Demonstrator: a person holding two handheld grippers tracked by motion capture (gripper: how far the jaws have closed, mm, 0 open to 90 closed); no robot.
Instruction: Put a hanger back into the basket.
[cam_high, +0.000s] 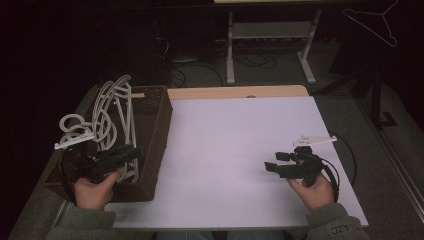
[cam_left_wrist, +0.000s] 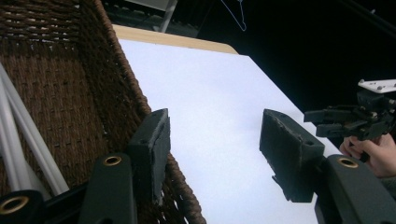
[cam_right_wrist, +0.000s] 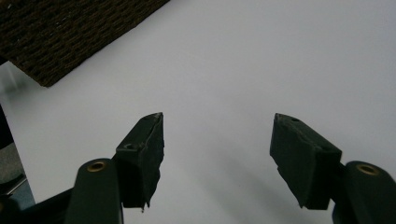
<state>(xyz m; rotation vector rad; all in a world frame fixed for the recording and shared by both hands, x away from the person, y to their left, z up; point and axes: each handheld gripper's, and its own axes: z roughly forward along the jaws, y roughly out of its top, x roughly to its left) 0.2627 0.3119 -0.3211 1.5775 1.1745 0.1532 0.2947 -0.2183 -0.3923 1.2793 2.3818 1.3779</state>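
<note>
dim room, dark vignetted edges, soft grainy focus

A table (cam_high: 240, 145) with a white top is carrying the scene, and a strip of pale wood (cam_high: 235, 92) is showing along its far edge. A dark brown woven basket (cam_high: 156, 135) is sitting directly on the table at its left edge, reaching from near the far left corner down almost to the near edge, with its right wall standing over the white surface. White plastic hangers (cam_high: 112, 112) are lying and leaning inside the basket, rising above its rim. The right gripper view is showing one corner of the basket resting on the white top.
</note>
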